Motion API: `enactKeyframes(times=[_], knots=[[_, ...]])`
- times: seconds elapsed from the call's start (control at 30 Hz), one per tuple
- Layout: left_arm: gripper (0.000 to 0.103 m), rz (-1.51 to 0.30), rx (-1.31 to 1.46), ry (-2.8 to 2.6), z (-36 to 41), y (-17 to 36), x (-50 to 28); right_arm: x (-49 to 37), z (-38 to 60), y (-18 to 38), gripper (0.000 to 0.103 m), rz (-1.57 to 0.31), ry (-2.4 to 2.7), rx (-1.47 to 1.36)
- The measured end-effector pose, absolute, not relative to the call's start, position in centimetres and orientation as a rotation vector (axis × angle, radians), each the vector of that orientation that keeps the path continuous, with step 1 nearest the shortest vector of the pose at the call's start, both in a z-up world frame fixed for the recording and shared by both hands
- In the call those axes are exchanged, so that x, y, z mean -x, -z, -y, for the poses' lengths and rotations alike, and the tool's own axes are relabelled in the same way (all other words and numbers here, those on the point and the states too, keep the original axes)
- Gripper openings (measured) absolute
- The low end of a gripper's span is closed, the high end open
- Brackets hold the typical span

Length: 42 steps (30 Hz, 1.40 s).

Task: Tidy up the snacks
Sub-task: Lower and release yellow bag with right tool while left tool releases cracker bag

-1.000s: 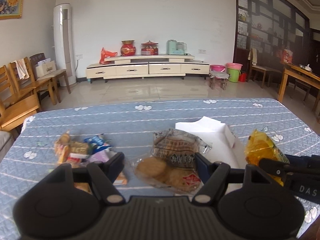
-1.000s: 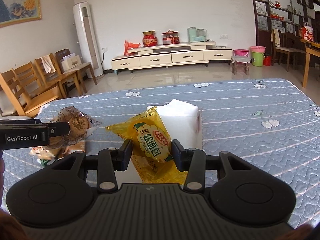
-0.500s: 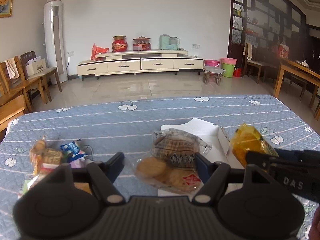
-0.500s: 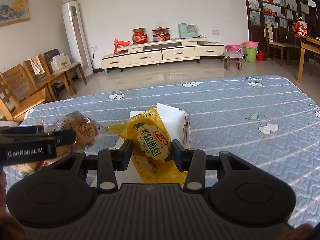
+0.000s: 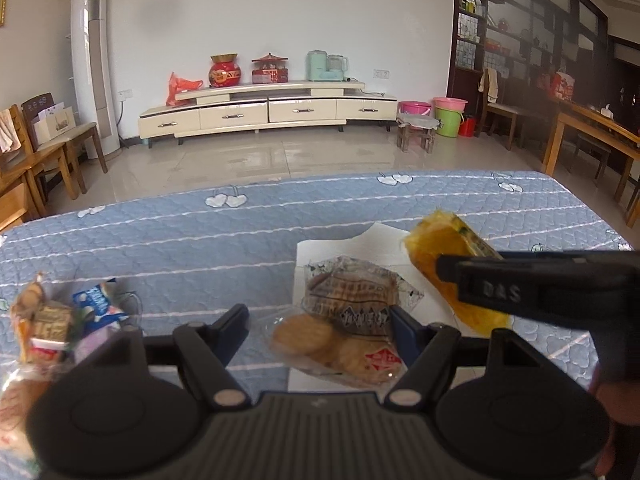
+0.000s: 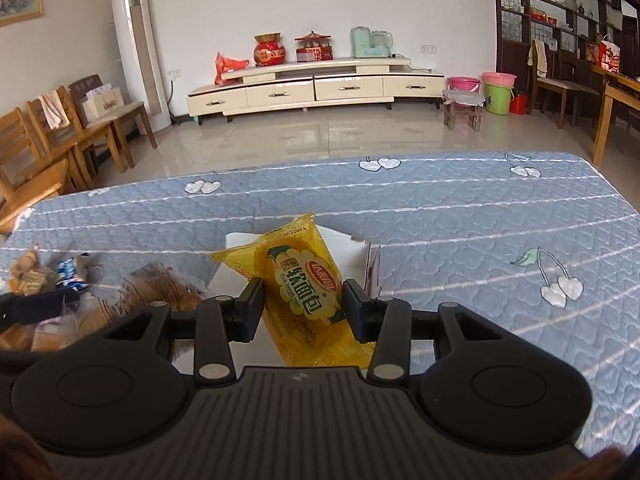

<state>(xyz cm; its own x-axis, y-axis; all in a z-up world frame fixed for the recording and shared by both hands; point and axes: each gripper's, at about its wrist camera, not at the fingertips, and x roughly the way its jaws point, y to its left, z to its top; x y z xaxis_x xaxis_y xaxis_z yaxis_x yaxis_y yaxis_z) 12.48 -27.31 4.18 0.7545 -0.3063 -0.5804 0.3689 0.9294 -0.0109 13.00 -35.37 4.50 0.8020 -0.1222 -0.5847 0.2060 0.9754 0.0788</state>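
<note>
1. While both tools hang above the blue quilted table (image 6: 460,216), the right gripper (image 6: 303,308) has its jaws clamped on a yellow bread packet (image 6: 304,280), one pad on each long side of the wrapper.
2. That yellow bread packet juts forward and upward from the pads, its far end over a white box (image 6: 344,240) that sits near the middle of the table.
3. The left gripper (image 5: 320,330) carries a clear bag of biscuits (image 5: 348,328). Its right finger presses the bag's edge, but the left finger stands apart from the wrapper, so I cannot tell whether the jaws truly clamp it.
4. In the left wrist view the clear bag of biscuits hangs over the near left part of the white box (image 5: 352,246), with round biscuits showing through the plastic and a red label near its near end.
5. The yellow bread packet (image 5: 452,264) appears just right of the clear bag, with the black body of the right gripper (image 5: 532,288) crossing in front of it.
6. A pile of mixed snack packets (image 5: 60,320) lies toward the table's left edge, well apart from the white box; a blue wrapper (image 5: 96,306) sits on its right side.
7. Beyond the table's far edge stand a cream cabinet (image 6: 316,88), a tall white air conditioner (image 6: 140,52), wooden chairs (image 6: 52,140), and pink and green buckets (image 6: 498,92).
</note>
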Motion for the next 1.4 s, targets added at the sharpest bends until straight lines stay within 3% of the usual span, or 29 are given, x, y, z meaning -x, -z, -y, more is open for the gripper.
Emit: enactKeyframes(times=[0.23, 0.3, 0.33, 0.43, 0.9, 1.2, 1.4], knots=[[0.075, -0.630, -0.094, 0.395, 28.4, -3.3, -13.7, -14.6, 35.2, -4.1, 0.057, -0.623, 0.193, -0.123], [0.076, -0.639, -0.082, 0.419, 28.7, -3.1, -14.0, -14.4, 35.6, -4.2, 0.080, -0.616, 0.200, -0.124], [0.080, -0.639, -0.078, 0.428, 28.7, -3.0, -14.0, -14.1, 35.7, -4.3, 0.103, -0.609, 0.207, -0.129], [0.096, -0.624, -0.077, 0.447, 28.7, -2.5, -13.7, -12.4, 35.9, -4.6, 0.103, -0.581, 0.206, -0.151], [0.099, -0.659, -0.053, 0.428, 26.8, 1.4, -9.1, -2.9, 36.4, -5.2, 0.103, -0.463, 0.218, -0.145], [0.098, -0.652, 0.065, 0.423, 25.6, -0.1, -6.0, -0.5, 36.3, -5.4, 0.103, -0.467, 0.211, -0.175], [0.101, -0.595, -0.024, 0.368, 24.4, -1.8, -4.2, 0.0, 35.3, -5.8, 0.103, -0.482, 0.193, -0.162]])
